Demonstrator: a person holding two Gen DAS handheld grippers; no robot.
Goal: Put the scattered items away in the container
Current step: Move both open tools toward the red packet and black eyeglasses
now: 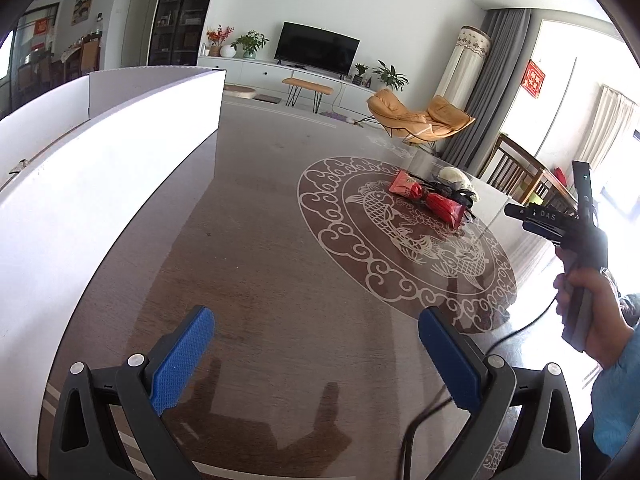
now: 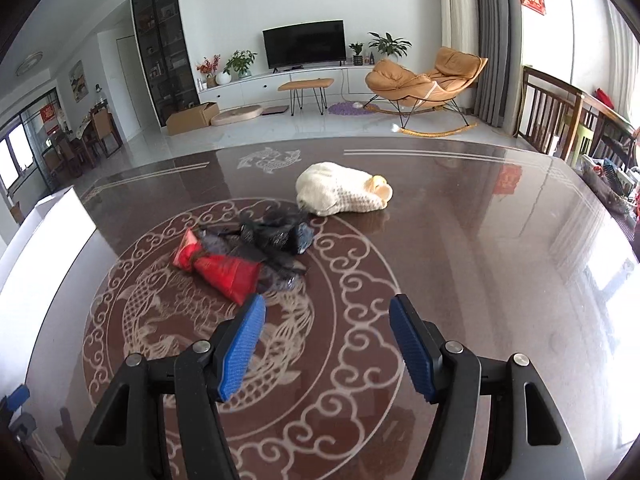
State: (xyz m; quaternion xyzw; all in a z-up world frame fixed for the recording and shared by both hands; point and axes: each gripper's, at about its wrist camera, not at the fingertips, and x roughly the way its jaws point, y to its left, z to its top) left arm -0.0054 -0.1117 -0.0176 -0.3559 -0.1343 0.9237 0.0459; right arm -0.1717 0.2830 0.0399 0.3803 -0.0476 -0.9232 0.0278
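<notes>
At the left of the left wrist view a white box (image 1: 100,168) fills the frame from the lower left up to the middle, its near wall bright and its open top just visible at the upper left; the right wrist view catches only a sliver of it at its left edge. The left gripper (image 1: 316,356) hangs low in the centre over the dark table (image 1: 260,240), its blue pads spread wide with nothing between them. Right of centre in that view the red packet (image 1: 436,200) lies on the round fish pattern, touching a black bundle (image 1: 456,194), with a white knitted thing (image 1: 456,176) behind, mostly hidden. The right wrist view shows these plainly: the packet left of centre, the bundle against it, the knitted thing lying apart above them. The right gripper (image 2: 326,344) is spread and empty at lower centre; only the left view shows the hand (image 1: 588,304) holding it, at the right edge
</notes>
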